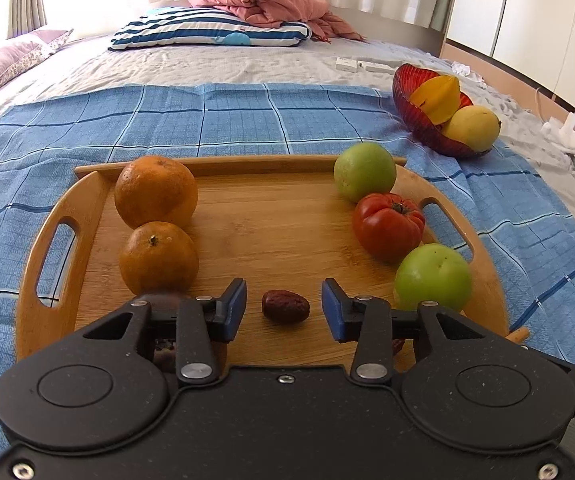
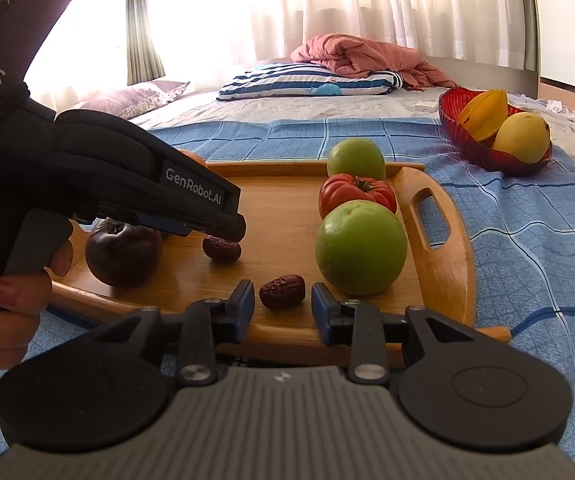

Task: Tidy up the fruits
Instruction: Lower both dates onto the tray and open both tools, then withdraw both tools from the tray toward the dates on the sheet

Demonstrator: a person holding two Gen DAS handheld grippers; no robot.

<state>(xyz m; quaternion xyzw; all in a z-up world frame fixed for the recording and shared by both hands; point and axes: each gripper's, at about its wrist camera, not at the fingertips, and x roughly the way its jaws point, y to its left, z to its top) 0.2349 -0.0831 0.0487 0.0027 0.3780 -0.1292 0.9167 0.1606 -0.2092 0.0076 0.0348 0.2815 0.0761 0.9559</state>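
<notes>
So the wooden tray [image 1: 59,300] sits on a blue checked cloth [image 1: 207,120] spread over the bed, and the fruit on it already looks sorted by kind. Along the left edge two oranges [image 1: 157,228] are lined up near to far, touching. Just near of them, a dark purple fruit [image 2: 123,254] sits at the near left corner, with the left tool [image 1: 283,304] right next to it.

That left tool has its blue pads apart with a small red date [image 1: 286,306] lying on the tray between them, not pinched. My guess is it's being set down there, or about to get picked.

Same story with the right tool [image 2: 282,300]: pads parted, a second date [image 2: 282,291] loose between them near the front rim. The two dates sit near each other, so probably they're meant as a pair.

Down the right side it goes green fruit [image 2: 361,246], tomato [image 2: 357,194], another green one [image 2: 356,158], near to far. The near green one sits just beside the right tool and could get bumped.

Off the tray, far right, a red bowl [image 1: 411,108] holds yellow fruit.
</notes>
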